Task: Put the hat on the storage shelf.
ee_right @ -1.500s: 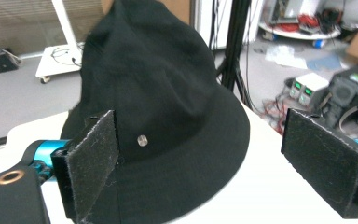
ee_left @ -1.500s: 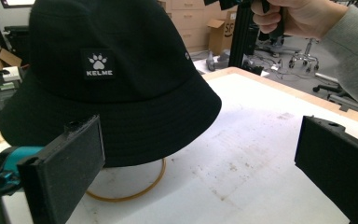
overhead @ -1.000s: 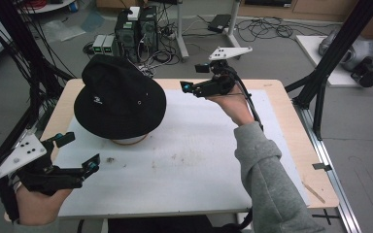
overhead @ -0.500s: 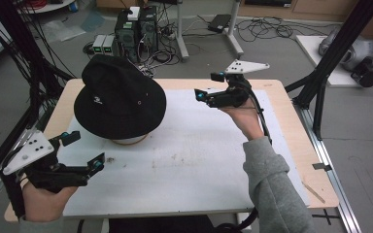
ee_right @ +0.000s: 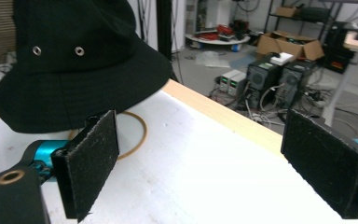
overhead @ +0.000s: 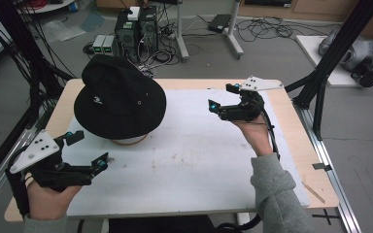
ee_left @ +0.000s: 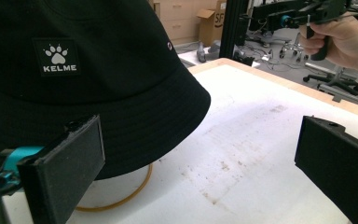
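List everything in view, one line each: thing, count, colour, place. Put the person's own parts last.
hat: 1, black, white paw patch, far left of the table, on a stand
stand: 1, tan ring base under the hat's brim
table: 1, white top, wood edge
computers: 2, dark, on the floor beyond the table
frame: black posts, both sides of the table
left gripper: 1, black with grey plate, near left, jaws open, empty
right gripper: 1, black with grey plate, far right, jaws open, empty
hands: 2, one on each gripper
sleeve: 1, grey, right arm
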The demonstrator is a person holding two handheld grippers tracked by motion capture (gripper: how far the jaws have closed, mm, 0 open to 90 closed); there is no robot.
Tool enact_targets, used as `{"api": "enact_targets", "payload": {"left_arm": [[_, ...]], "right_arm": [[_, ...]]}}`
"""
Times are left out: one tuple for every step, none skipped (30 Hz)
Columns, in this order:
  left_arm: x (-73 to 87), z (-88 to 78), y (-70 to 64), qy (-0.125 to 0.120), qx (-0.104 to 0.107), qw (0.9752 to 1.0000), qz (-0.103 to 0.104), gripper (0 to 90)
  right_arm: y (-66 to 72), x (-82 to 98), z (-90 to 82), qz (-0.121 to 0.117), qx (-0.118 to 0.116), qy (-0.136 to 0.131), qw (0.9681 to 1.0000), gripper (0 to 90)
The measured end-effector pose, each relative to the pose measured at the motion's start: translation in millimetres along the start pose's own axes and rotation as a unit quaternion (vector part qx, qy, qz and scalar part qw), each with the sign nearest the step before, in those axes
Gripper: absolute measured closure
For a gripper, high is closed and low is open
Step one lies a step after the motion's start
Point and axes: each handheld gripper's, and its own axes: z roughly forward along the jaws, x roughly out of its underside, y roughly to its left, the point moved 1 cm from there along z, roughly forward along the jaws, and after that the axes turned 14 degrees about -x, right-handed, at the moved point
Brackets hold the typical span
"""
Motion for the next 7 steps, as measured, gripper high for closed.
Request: {"api": "enact_targets", "payload": {"left_arm": [[0.0, 0.0, 0.0, 0.000, 0.000, 1.0000, 0.000, 1.7], [0.3, 0.2, 0.3, 0.000, -0.001, 1.0000, -0.001, 1.7], [0.3, 0.6, 0.9, 0.000, -0.001, 1.0000, -0.001, 1.7], [0.3, 0.6, 0.9, 0.000, -0.001, 1.0000, -0.001, 1.7], [0.2, 0.8, 1.2, 0.000, -0.002, 1.0000, -0.001, 1.7], [0.1, 1.1, 1.4, -0.001, -0.003, 1.0000, -0.003, 1.7], [0.0, 1.4, 1.8, -0.001, -0.003, 1.0000, -0.003, 1.8]], "right_arm": [[0.2, 1.5, -1.0, 0.000, 0.002, 0.000, 1.0000, 10.9], [0.2, 1.5, -1.0, 0.000, 0.002, 0.000, 1.0000, 10.9], [-0.3, 5.7, -4.0, 0.005, 0.013, 0.000, 0.9999, 10.9], [-0.7, 7.5, -5.1, 0.006, 0.016, 0.000, 0.9999, 10.9], [-1.4, 9.2, -6.3, 0.006, 0.018, 0.001, 0.9998, 10.9], [-1.4, 9.2, -6.3, 0.006, 0.018, 0.001, 0.9998, 10.9], [-1.7, 10.7, -7.5, 0.010, 0.022, 0.001, 0.9997, 10.9]]}}
